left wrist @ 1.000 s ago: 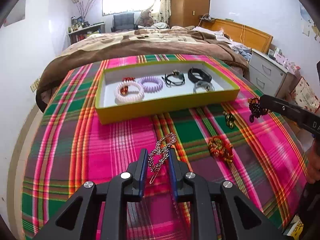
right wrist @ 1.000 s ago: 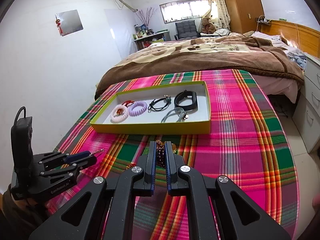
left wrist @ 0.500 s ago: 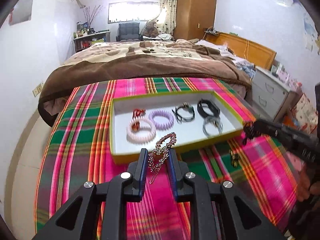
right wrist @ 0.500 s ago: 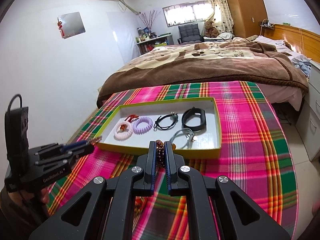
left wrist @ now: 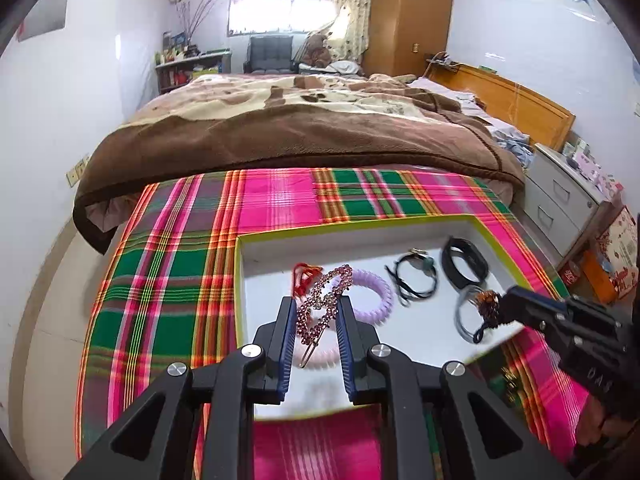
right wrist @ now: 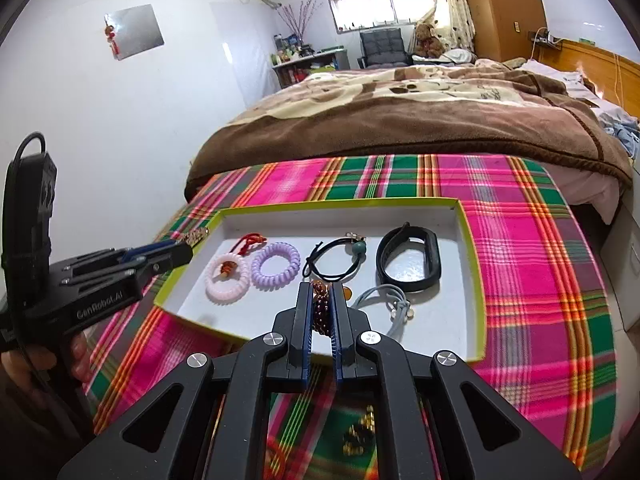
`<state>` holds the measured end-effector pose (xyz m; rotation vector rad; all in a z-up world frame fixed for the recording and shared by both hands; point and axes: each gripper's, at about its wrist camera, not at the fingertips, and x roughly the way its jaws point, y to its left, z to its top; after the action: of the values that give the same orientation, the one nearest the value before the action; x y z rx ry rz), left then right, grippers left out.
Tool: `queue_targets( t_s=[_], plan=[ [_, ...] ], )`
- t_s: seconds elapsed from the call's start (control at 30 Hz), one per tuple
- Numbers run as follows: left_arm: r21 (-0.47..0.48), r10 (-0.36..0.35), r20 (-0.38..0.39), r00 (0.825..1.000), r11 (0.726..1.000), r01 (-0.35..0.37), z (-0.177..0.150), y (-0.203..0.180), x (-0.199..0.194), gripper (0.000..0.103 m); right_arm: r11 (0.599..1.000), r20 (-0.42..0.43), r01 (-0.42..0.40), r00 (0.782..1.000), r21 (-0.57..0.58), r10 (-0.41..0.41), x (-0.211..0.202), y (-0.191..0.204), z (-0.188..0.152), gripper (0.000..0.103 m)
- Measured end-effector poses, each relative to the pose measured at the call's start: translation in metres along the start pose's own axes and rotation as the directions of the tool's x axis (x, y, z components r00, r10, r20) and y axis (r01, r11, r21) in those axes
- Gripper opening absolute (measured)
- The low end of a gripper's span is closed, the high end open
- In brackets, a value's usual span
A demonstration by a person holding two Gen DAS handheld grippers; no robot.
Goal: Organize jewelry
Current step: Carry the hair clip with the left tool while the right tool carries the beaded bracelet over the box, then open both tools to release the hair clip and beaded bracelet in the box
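Both grippers carry pieces over the tray (right wrist: pixel 474 280): left gripper (left wrist: pixel 316 322) pinches a rhinestone hair clip (left wrist: pixel 324 304), right gripper (right wrist: pixel 321 312) clamps a bead bracelet (right wrist: pixel 322 312). Five pieces already lie inside; gold earrings (right wrist: pixel 360 434) wait on the cloth (right wrist: pixel 532 280).

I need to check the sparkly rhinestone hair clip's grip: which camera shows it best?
The left wrist view: the pink rhinestone hair clip sits large between the left tool pads. The right wrist view shows only its tip, seen from the side.
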<state>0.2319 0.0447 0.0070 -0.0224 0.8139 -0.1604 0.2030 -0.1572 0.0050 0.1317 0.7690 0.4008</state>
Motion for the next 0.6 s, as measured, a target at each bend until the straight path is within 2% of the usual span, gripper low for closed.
queue_targets(
  t_s=[0.27,0.6],
  plan=[
    [-0.004,0.021,-0.024,0.999,1.000,-0.021,0.013,0.009,0.027,0.020,0.999,-0.034,0.031,0.999,-0.032,-0.032,0.028,0.001,0.004,0.008],
    [-0.035,0.031,-0.061,0.998,0.999,-0.033,0.009,0.019,0.049,0.020,0.996,-0.061,0.080,0.995,-0.049,-0.082,0.045,0.000,0.005,0.008]
  ],
)
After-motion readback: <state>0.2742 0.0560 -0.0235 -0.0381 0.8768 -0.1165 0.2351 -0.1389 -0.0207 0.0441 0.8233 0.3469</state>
